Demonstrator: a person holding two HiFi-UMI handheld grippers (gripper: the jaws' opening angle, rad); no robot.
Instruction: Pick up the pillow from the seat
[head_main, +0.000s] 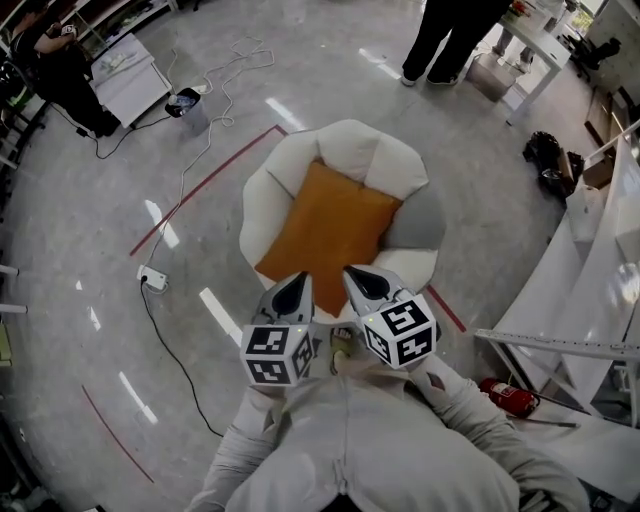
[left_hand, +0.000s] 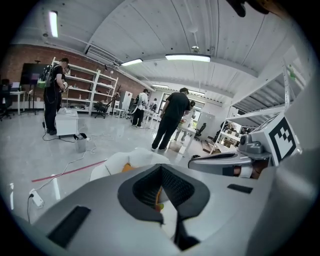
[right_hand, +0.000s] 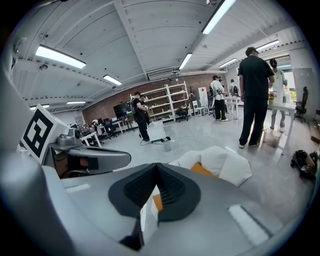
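Plainly orange pillow (head_main: 328, 232); square, flat.

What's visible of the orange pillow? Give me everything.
The orange pillow is roughly square, soft, plain fabric by the look. It lies flat on the seat of the white padded chair, turned corner-on, its far corner against the backrest. The left gripper and right gripper, both shut and empty, hide its near corner. Only the chair seems to touch it.
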